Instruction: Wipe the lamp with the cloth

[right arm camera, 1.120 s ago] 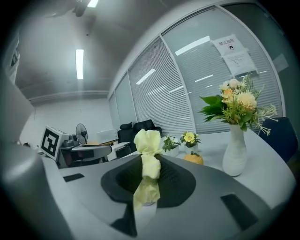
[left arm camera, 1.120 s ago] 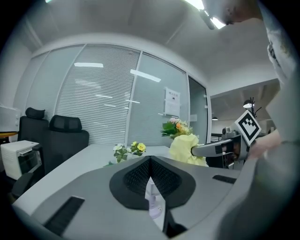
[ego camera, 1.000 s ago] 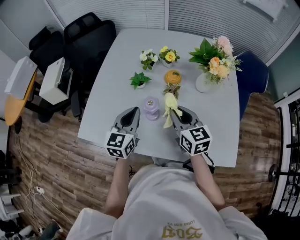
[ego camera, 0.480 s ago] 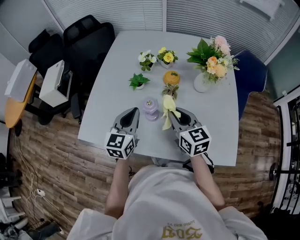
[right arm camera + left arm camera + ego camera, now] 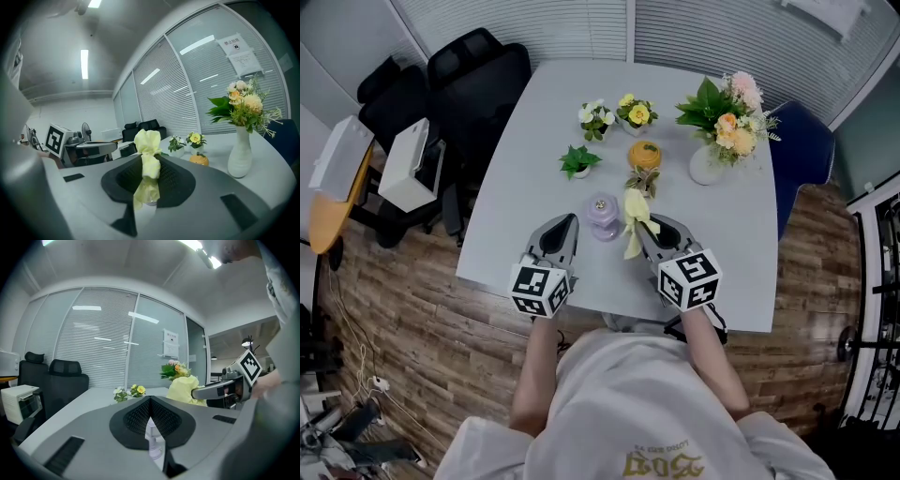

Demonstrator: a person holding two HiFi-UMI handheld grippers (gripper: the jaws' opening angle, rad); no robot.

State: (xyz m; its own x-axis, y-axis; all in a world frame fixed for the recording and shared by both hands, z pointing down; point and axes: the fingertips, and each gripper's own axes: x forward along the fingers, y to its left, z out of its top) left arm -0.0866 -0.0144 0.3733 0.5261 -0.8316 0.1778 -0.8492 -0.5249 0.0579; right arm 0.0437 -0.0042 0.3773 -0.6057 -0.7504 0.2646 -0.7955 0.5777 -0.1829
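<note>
Much bare table (image 5: pixel 525 187) separates lamp (image 5: pixel 603 217) from left edge.

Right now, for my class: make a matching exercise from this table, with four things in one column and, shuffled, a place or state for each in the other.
Things
1 cloth
2 lamp
3 white vase
4 left tool

Places or states
A shut, with nothing in it
B clamped in the right tool
C on the far right side of the table, holding flowers
D standing on the table between the two tools

Pairs: 1-B, 2-D, 3-C, 4-A
</note>
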